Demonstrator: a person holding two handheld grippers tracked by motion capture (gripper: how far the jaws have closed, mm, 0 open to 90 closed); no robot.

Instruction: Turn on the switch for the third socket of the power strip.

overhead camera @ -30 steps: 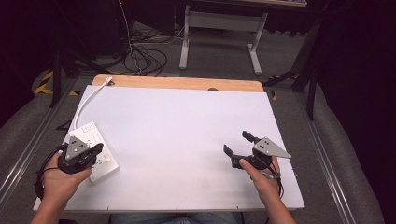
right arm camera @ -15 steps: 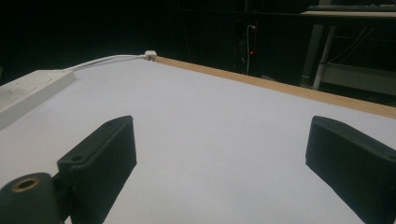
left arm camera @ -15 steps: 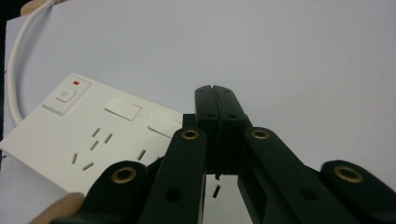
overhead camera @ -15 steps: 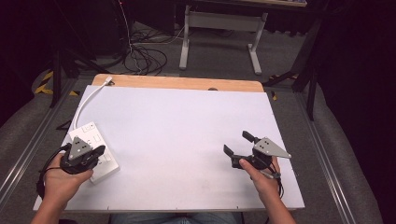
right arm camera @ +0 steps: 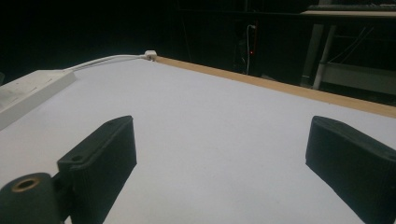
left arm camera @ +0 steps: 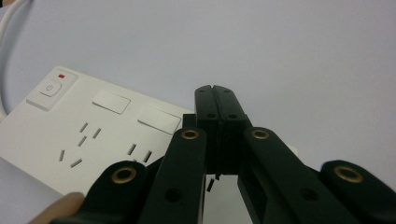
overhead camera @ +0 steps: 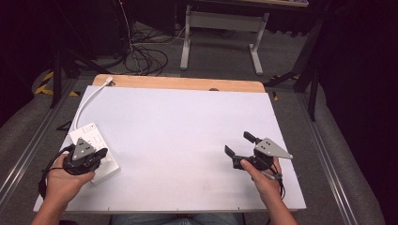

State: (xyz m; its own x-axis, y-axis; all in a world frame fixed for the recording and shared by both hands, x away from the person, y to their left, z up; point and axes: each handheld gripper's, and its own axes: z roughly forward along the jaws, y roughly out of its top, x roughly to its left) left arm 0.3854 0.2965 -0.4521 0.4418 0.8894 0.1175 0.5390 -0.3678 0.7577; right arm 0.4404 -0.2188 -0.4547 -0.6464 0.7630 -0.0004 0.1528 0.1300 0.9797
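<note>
One white power strip (overhead camera: 94,151) lies flat at the near left of the table (overhead camera: 187,126), long side running from far left to near right. Its face (left arm camera: 88,135) carries one switch with a red mark at the far end, two blank covers and socket slots. One white cable (overhead camera: 89,101) leaves its far end and curves to the table's far left corner.

One left gripper (left arm camera: 217,109), held in the left hand (overhead camera: 63,180), sits over the strip's near end; jaws pressed together with nothing between them, tips over the strip's right edge. Whether they touch it cannot be told.

One right gripper (overhead camera: 239,144), held in the right hand (overhead camera: 263,180), rests low at the near right, well apart from the strip, pointing far and left; jaws spread wide, holding nothing.

One grey three-cornered plate on each gripper, two in all.
</note>
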